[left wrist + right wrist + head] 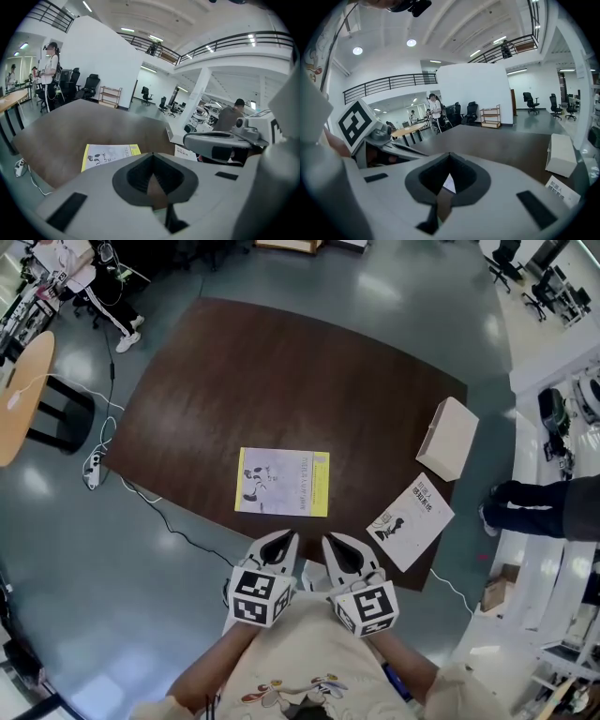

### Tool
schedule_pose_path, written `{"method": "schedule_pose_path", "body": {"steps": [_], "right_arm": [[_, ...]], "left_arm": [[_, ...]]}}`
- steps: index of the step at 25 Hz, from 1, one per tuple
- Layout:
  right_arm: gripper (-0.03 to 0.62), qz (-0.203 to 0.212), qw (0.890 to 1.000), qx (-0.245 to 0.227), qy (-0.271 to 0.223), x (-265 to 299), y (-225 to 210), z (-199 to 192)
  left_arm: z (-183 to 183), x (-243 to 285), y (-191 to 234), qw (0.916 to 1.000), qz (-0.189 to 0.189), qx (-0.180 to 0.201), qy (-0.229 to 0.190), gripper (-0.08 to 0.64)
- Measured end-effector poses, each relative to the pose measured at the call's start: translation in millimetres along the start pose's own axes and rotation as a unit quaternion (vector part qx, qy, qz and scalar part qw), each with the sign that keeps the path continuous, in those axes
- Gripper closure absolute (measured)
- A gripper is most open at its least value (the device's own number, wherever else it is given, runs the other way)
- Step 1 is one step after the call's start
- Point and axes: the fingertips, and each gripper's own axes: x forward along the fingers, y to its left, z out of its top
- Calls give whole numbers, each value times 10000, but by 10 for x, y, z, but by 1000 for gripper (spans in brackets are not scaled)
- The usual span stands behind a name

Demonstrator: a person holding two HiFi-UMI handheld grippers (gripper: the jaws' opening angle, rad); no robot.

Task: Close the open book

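The left gripper (pixel 284 540) and right gripper (pixel 335 544) are hovering closed and empty at the near edge of the table (pixel 281 371), the book (pixel 282 482) is lying flat just beyond them, seemingly already closed, so the next move is probably just backing off.

The table (pixel 281 381) is dark, matt wood with visible grain. The book (pixel 282 482) has a smooth paper cover. The floor (pixel 394 296) is glossy grey. The left gripper (pixel 284 538) and right gripper (pixel 335 540) are matt grey plastic.
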Motion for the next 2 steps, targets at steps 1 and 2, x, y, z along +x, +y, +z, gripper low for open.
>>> {"method": "schedule_pose_path", "body": {"steps": [1,2], "right_arm": [[588,-20,10000,23,4,-3,-1,-5],[588,-39,10000,46,7,-6,-1,-8]], "left_arm": [[8,-8,3,10000,0,9,0,554],[15,-15,6,10000,0,18,1,554]]}}
